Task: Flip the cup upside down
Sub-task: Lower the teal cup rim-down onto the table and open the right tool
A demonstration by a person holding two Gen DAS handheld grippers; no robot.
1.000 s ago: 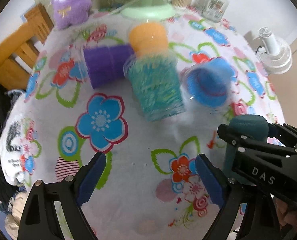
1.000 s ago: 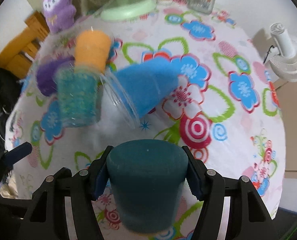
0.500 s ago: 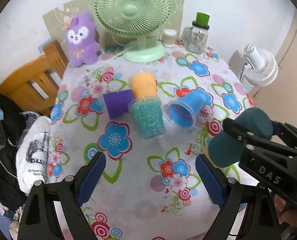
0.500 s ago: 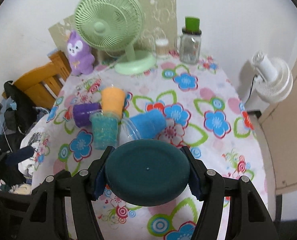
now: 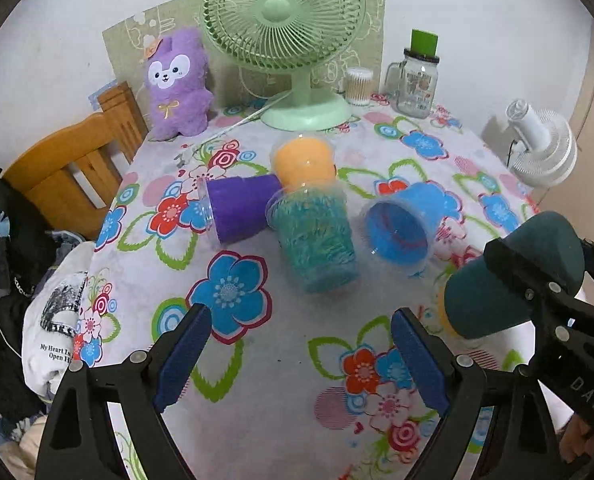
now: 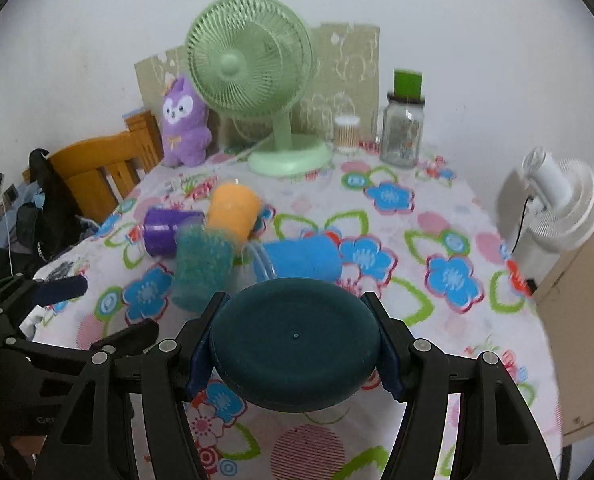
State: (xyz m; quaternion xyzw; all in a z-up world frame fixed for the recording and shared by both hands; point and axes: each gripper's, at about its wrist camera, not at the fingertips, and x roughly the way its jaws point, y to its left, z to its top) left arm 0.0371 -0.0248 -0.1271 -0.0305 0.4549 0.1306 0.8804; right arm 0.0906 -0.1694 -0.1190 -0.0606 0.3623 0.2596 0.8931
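Note:
My right gripper (image 6: 295, 346) is shut on a dark teal cup (image 6: 295, 348), held above the table on its side with its flat bottom facing the camera. It also shows in the left wrist view (image 5: 513, 276) at the right. My left gripper (image 5: 297, 356) is open and empty above the floral tablecloth (image 5: 281, 400). Four cups lie on their sides at mid-table: purple (image 5: 241, 210), orange (image 5: 303, 160), teal-speckled (image 5: 317, 236) and blue (image 5: 401, 224).
A green desk fan (image 5: 285, 36), a purple plush toy (image 5: 177, 80), a glass jar with a green lid (image 5: 419, 76) and a cotton swab pot (image 5: 359, 86) stand at the back. A wooden chair (image 5: 77, 160) is left; a white fan (image 5: 541, 148) right.
Both grippers pulled back and up from the cups. The right gripper tilted the dark teal cup from upright to lying on its side, bottom toward the camera.

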